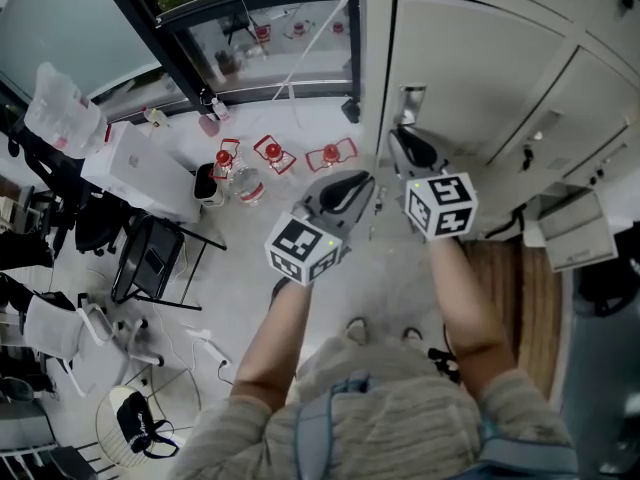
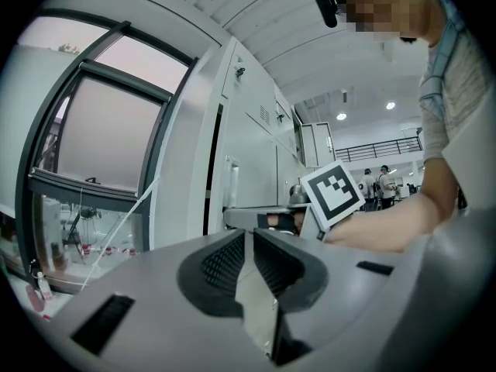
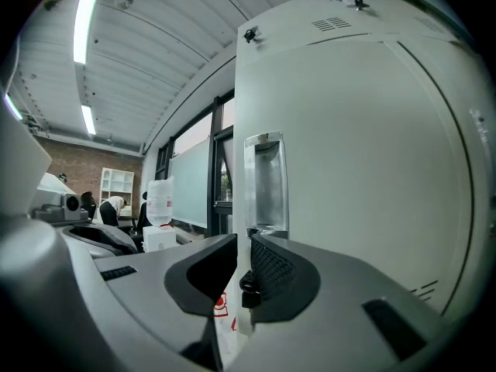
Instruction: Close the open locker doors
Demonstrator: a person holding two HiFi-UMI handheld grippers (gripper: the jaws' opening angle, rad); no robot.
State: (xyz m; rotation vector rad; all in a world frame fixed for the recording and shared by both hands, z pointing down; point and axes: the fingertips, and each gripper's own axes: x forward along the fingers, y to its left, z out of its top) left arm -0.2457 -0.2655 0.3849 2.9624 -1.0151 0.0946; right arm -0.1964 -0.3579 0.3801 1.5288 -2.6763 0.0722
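Pale grey steel is noted throughout the locker bank (image 1: 560,38). The locker door (image 1: 470,78) under attention is found at its near end, beside the window frame (image 1: 165,43). The right tool (image 3: 242,242) is held level and is presented to the free edge of that door, just below the recessed metal handle (image 3: 266,183). Its jaws are drawn to a narrow gap, and the door's edge is seen running down into that gap. The edge is judged to be pinched between the pads (image 3: 267,266), though the contact itself is partly shadowed. This hold is judged to be chosen so that the door can be steered by its outer edge, where least effort is needed to swing it, and so that the handle recess is left unobstructed.

The left tool (image 1: 366,180) is carried level, beside the right one and apart from the lockers. Its jaws are brought together with nothing between them; only the floor (image 1: 390,268) is seen past them. It is judged to be kept in reserve, clear of the door's swing.

A dark slit (image 2: 215,169) is recorded between the door's edge and the adjoining upright (image 2: 182,169), so the door is assessed as nearly but not fully shut. The door's face lies to the right of the right tool, with its edge at the tool's tip.
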